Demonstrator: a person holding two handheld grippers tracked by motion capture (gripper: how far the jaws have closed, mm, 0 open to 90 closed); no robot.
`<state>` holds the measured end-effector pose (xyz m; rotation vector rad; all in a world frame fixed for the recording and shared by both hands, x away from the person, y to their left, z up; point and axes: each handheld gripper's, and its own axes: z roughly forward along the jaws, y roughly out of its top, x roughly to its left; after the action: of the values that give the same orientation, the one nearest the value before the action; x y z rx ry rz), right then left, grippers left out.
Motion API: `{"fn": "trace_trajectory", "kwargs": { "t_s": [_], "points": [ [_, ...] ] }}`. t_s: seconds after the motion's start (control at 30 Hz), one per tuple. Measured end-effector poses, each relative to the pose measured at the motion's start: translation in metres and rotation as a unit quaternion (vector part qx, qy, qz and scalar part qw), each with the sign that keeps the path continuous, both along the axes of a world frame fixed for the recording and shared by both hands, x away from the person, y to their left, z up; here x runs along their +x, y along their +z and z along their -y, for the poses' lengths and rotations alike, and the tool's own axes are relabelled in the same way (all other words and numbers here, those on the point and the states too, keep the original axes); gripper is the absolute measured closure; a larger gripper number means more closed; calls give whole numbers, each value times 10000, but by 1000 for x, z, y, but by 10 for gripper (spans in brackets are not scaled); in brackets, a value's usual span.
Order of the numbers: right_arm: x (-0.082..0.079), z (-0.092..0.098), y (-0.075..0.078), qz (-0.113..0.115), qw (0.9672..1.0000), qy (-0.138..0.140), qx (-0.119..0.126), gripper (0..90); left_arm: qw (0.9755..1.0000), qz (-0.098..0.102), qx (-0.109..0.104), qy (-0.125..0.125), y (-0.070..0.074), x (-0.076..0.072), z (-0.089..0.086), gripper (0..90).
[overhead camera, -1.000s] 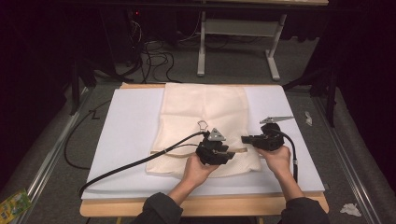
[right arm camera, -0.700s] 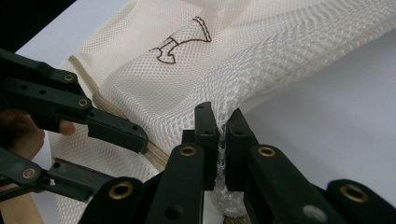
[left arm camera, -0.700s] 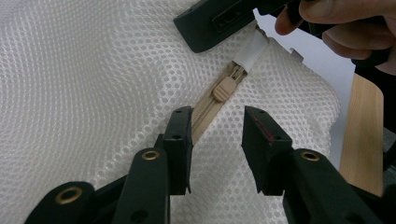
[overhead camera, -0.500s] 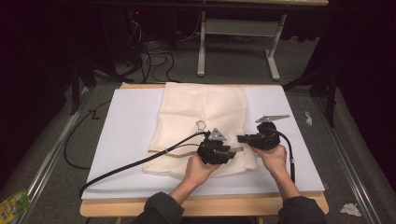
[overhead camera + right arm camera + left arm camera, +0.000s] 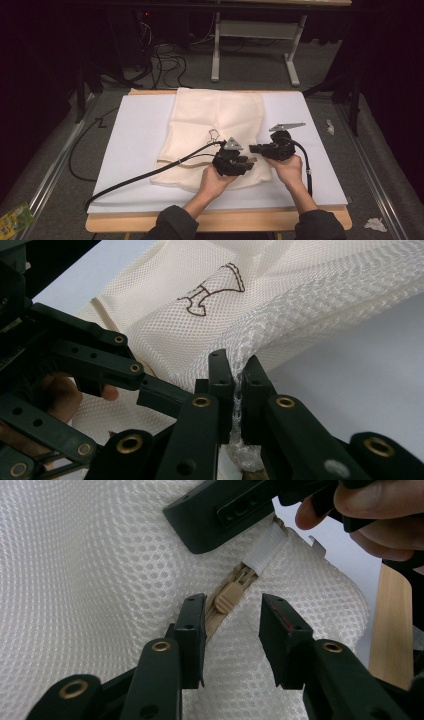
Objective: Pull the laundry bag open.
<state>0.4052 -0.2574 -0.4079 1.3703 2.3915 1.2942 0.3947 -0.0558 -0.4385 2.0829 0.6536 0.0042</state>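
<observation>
A cream mesh bag (image 5: 215, 135) lies flat on the white board (image 5: 135, 150), with a tan zipper along its near edge. In the left gripper view the tan zipper pull (image 5: 229, 597) lies between the open jaws of my left gripper (image 5: 231, 630), untouched by either jaw. My left gripper (image 5: 248, 162) rests on the bag's near right part. My right gripper (image 5: 237, 385) is shut on a pinched fold of the mesh bag (image 5: 280, 305) at its end by the zipper. My right gripper (image 5: 254, 148) points left, towards the left one. A small dark emblem (image 5: 215, 290) marks the mesh.
The white board lies on a wooden table (image 5: 230, 220) whose near edge shows below the forearms. A black cable (image 5: 145, 175) trails left from the left gripper across the board. Beyond the table stand a white frame (image 5: 255, 45) and loose cables (image 5: 165, 55) on the floor.
Both grippers have drawn closer together at the bag's near right corner. The right gripper moved left towards the left one.
</observation>
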Motion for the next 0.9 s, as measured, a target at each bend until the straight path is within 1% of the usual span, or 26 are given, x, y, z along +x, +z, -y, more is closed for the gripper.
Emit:
{"fn": "trace_trajectory", "kwargs": {
  "t_s": [0.07, 0.17, 0.2, 0.27, 0.3, 0.33, 0.37, 0.43, 0.47, 0.53, 0.6, 0.8, 0.9],
  "points": [
    [0, -1, 0, 16, 10000, 25, -14, 882, 10000, 20, 36, -29, 1, -1, 3, 632],
    [0, -2, 0, 1, 10000, 17, -15, 882, 10000, 39, 34, -31, 1, -1, 5, 639],
    [0, -1, 0, -4, 10000, 13, -16, 882, 10000, 15, 37, -34, 1, -1, 5, 648],
    [0, -1, 0, -17, 10000, 16, -18, 881, 10000, 25, 55, -27, 0, -1, 5, 696],
    [0, -1, -1, 3, 10000, 29, -26, 882, 10000, 23, 61, -27, 0, -1, 5, 696],
    [0, -1, -1, 1, 10000, 31, -19, 882, 10000, 2, 37, -47, 0, -1, 5, 734],
    [0, -1, -1, -1, 10000, 31, -16, 882, 10000, 3, 30, -40, 1, -1, 5, 734],
    [0, -1, -1, 0, 10000, 35, -14, 882, 10000, 6, 41, -53, 1, 0, 5, 773],
    [0, -1, -1, 0, 10000, 35, -14, 882, 10000, -3, 42, -63, 1, 0, 5, 773],
    [0, -1, -1, -7, 10000, 35, -21, 881, 9999, -61, -12, -111, 1, 0, 5, 804],
    [0, -1, -2, 12, 10000, 52, -31, 881, 9999, -57, -49, -143, 1, -1, 5, 828],
    [-1, -1, -1, -4, 10000, 49, -81, 876, 9999, -63, -17, -139, 1, 0, 5, 868],
    [-2, -2, -1, 19, 9999, 51, -112, 866, 9999, -6, 14, -132, 2, -1, 4, 870]
  ]
}}
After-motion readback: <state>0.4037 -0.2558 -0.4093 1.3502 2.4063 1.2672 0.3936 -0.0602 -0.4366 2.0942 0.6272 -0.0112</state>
